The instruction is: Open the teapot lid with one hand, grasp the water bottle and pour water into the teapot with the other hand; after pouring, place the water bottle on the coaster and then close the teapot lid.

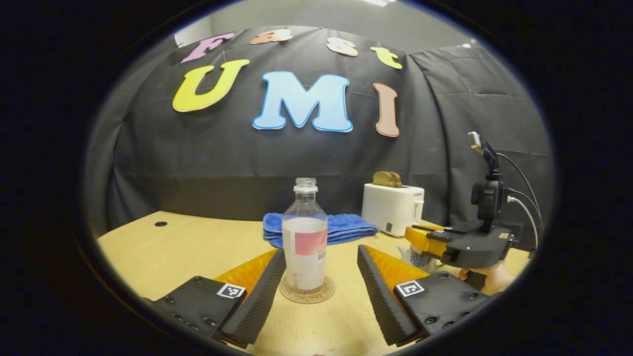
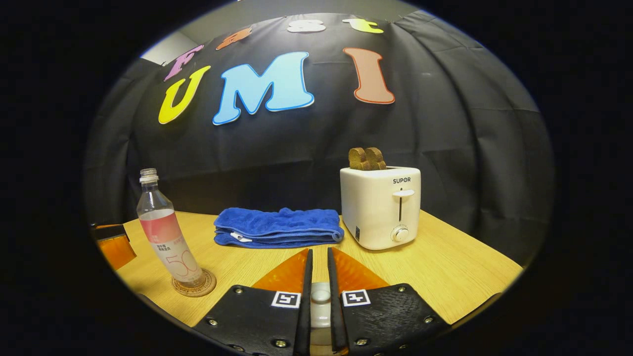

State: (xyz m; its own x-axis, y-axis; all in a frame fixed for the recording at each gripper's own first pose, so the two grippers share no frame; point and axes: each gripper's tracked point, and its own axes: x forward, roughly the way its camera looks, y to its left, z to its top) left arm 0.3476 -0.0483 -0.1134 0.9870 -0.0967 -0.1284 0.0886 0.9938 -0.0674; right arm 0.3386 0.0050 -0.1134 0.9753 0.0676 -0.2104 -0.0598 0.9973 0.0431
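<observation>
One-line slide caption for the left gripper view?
Open left gripper flanks the capless water bottle standing on its coaster.

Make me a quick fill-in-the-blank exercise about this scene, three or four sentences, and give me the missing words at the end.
1. The water bottle stands upright on the ____.
2. The left gripper has its fingers ____, one on each side of the bottle and apart from it.
3. The folded blue towel lies between the bottle and the ____.
4. The right gripper is nearly closed on the white ____ of the teapot lid.

Missing words: coaster; open; toaster; knob
</observation>
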